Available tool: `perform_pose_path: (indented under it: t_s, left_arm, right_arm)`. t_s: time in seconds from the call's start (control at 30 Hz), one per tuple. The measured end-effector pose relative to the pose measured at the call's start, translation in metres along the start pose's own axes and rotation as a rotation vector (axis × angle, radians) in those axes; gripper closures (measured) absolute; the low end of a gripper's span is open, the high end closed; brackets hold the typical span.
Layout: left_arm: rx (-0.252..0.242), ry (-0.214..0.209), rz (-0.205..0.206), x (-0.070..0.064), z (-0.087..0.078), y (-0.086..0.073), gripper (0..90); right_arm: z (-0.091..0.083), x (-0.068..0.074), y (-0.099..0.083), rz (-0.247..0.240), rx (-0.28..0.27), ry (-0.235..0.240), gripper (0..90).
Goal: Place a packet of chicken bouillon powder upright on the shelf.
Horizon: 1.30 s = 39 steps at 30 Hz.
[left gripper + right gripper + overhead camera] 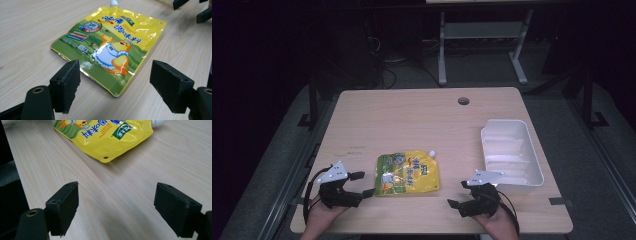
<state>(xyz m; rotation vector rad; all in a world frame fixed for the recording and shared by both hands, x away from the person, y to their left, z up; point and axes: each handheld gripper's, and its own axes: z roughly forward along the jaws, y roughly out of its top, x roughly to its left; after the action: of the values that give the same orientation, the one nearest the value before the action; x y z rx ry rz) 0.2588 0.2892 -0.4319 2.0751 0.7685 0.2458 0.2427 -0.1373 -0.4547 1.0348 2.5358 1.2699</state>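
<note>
1. Flanking the work from the left, the left tongs [362, 184] rest low on the bench [412, 115], released, jaws spread wide with nothing between them. In the left gripper view the bottom corner of the pouch lies just ahead of the gap.
2. At centre lies the yellow-and-green spouted seasoning pouch [407, 173], flat on the bench between the two tongs and touching neither; its white spout cap [431, 152] points toward the far right.
3. To the right, the right tongs [458, 194] are likewise released and empty, near the pouch's right edge. The right gripper view shows the punched corner of the pouch [106, 157] well ahead of the jaws.
4. Farthest right stands a white plastic bin [532, 150], empty, well apart from the pouch.
5. Judgement: the step in hand appears to be the approach for a grasp. It is done well by sliding one jaw low under a pouch edge or corner, closing on the flat seam rather than the slippery bulging middle.
</note>
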Motion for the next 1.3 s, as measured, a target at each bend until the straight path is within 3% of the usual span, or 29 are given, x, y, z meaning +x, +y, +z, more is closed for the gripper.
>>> perform_pose_path:
  t_s: [0.37, 0.53, 0.7, 0.83, 1.03, 1.13, 1.23, 1.3]
  left_arm:
    - [0.030, -0.014, 0.009, -0.001, 0.017, 0.016, 32.4]
    - [0.059, 0.011, 0.039, -0.002, 0.025, 0.024, 35.6]
    - [0.073, 0.030, 0.046, 0.007, 0.032, 0.032, 38.3]
    - [0.090, -0.027, 0.000, 0.014, 0.038, 0.036, 38.7]
    - [0.113, 0.002, 0.003, 0.014, 0.040, 0.035, 43.4]
    - [0.143, 0.025, -0.004, 0.013, 0.043, 0.034, 53.2]
    - [0.150, 0.024, -0.003, 0.013, 0.046, 0.032, 59.1]
    - [0.178, 0.026, 0.002, 0.013, 0.050, 0.030, 62.2]
  right_arm:
    - [-0.001, -0.001, 0.010, 0.024, -0.025, 0.010, 19.2]
    - [0.001, -0.005, 0.026, 0.021, -0.040, -0.012, 20.6]
    - [0.006, -0.012, 0.041, 0.009, -0.028, -0.012, 24.7]
    - [0.016, -0.019, 0.057, 0.036, -0.025, 0.006, 26.1]
    - [0.033, -0.021, 0.070, 0.049, -0.012, 0.010, 25.8]
    - [0.049, -0.022, 0.075, 0.053, 0.004, -0.004, 30.7]
    - [0.053, -0.023, 0.074, 0.051, 0.025, -0.029, 32.0]
    - [0.056, -0.029, 0.070, 0.088, 0.047, -0.020, 33.9]
